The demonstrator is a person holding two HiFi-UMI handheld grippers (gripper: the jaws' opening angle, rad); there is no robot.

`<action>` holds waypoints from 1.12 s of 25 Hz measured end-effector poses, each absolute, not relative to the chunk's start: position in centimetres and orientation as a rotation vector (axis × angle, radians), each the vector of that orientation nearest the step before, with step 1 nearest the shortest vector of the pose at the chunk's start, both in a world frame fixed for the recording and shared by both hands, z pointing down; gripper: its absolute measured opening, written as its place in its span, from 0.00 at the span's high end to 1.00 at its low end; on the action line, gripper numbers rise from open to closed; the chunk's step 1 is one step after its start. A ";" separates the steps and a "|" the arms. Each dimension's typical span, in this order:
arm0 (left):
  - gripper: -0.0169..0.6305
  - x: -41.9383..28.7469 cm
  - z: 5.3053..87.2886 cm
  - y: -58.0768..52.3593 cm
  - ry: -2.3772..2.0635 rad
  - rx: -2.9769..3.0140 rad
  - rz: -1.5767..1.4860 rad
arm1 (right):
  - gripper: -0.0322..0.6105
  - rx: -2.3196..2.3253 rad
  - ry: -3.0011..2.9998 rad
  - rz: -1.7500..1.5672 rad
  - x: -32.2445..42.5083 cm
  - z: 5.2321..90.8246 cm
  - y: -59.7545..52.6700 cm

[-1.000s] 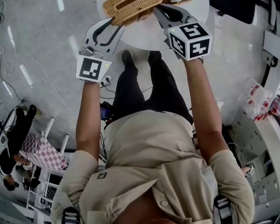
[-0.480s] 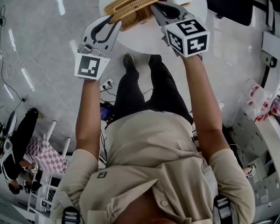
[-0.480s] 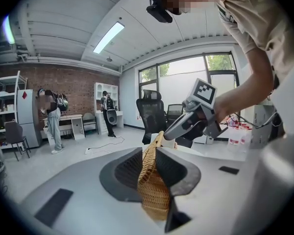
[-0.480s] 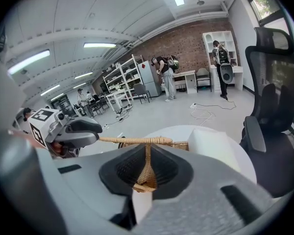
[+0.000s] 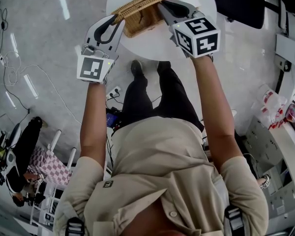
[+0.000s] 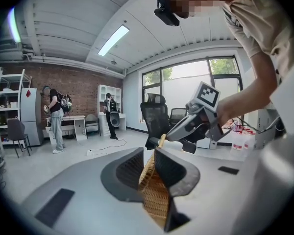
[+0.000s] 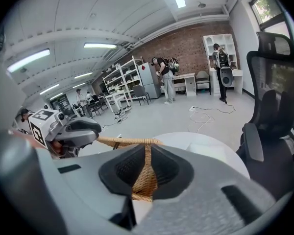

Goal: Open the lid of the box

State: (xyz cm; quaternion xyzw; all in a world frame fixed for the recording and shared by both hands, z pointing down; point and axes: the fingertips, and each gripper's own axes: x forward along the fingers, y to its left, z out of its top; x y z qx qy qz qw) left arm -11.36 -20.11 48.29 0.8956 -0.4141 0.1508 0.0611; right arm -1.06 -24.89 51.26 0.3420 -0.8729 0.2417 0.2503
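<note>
A woven wicker box (image 5: 143, 24) stands on a round white table (image 5: 204, 6). Its wicker lid (image 5: 136, 4), with a slot in the middle, is lifted off the box and tilted. My left gripper (image 5: 117, 19) is shut on the lid's left end, and the weave fills the gap between its jaws (image 6: 154, 195). My right gripper (image 5: 162, 4) is shut on the lid's right end, pinching the rim (image 7: 146, 175). Each gripper shows in the other's view: the right gripper (image 6: 196, 126) and the left gripper (image 7: 68, 131).
A black mesh office chair (image 7: 272, 111) stands just beyond the table. The person's legs and shoes (image 5: 150, 82) are below the table's near edge. Other people, desks and shelves (image 6: 56, 121) are far off across the room. Cables (image 7: 208, 114) lie on the floor.
Both grippers have risen with the lid. The lid has come up off the box and now tilts, with the box's side showing beneath it.
</note>
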 end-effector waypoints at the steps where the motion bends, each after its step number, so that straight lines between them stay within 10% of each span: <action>1: 0.87 -11.5 48.2 -20.3 -1.259 2.706 0.451 | 0.90 0.934 -2.375 0.653 -1.0 51.1 -25.0; 28: 0.90 -13.1 45.8 -25.2 -1.352 2.680 0.371 | 0.90 0.976 -2.411 0.604 -2.2 47.1 -29.6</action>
